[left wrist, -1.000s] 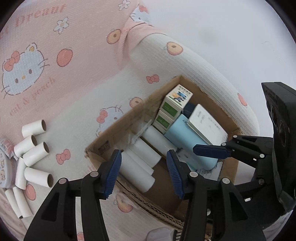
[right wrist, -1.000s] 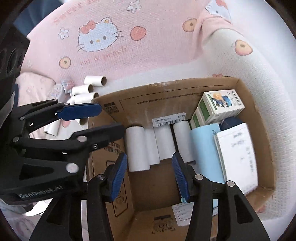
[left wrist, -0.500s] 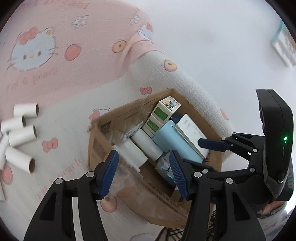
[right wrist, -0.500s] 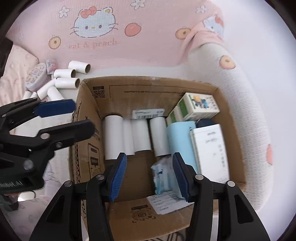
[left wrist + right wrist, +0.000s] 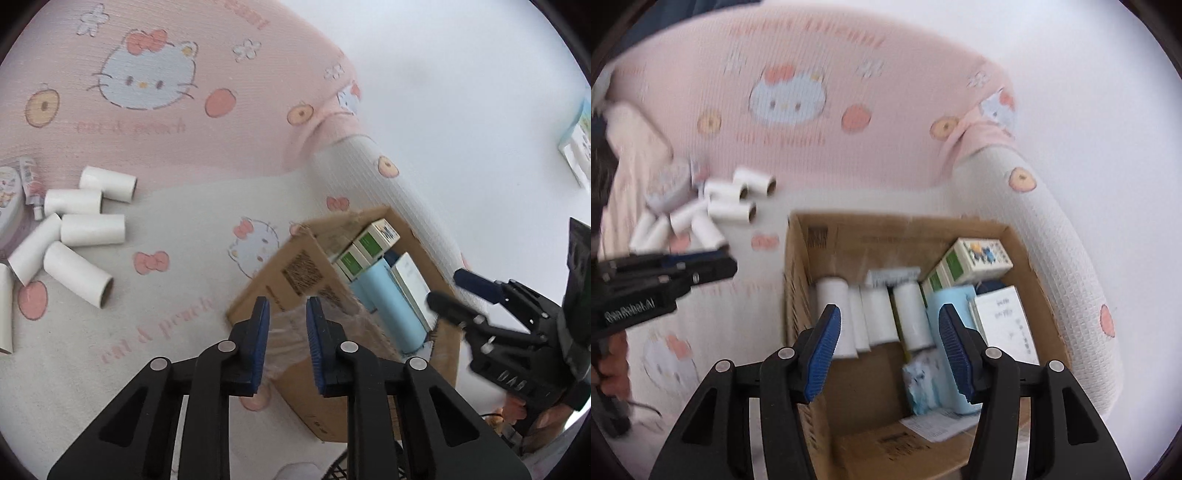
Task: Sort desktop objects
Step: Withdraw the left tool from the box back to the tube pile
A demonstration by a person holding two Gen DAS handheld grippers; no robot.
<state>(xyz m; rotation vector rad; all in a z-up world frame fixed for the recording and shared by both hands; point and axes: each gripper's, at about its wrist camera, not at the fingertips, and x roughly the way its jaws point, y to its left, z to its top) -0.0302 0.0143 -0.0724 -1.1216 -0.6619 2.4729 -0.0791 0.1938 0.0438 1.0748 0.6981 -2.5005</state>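
Rolls (image 5: 79, 236) loose on the blanket, well left of left gripper (image 5: 286, 343); its jaws have just been closing, nothing between, a narrow gap left. Box (image 5: 849, 236) holds four rolls (image 5: 875, 314) just beyond right gripper (image 5: 890, 354), jaws opening, empty. Judged roughly half sorted.

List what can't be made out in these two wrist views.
- Left wrist view: the near wall of the cardboard box hides the white rolls inside.
- Left wrist view: the packet at the right edge is cut off by the lens rim.
- Right wrist view: motion blur smears the loose rolls, so they cannot be counted.
- Right wrist view: the print on the box label is blurred and unreadable.
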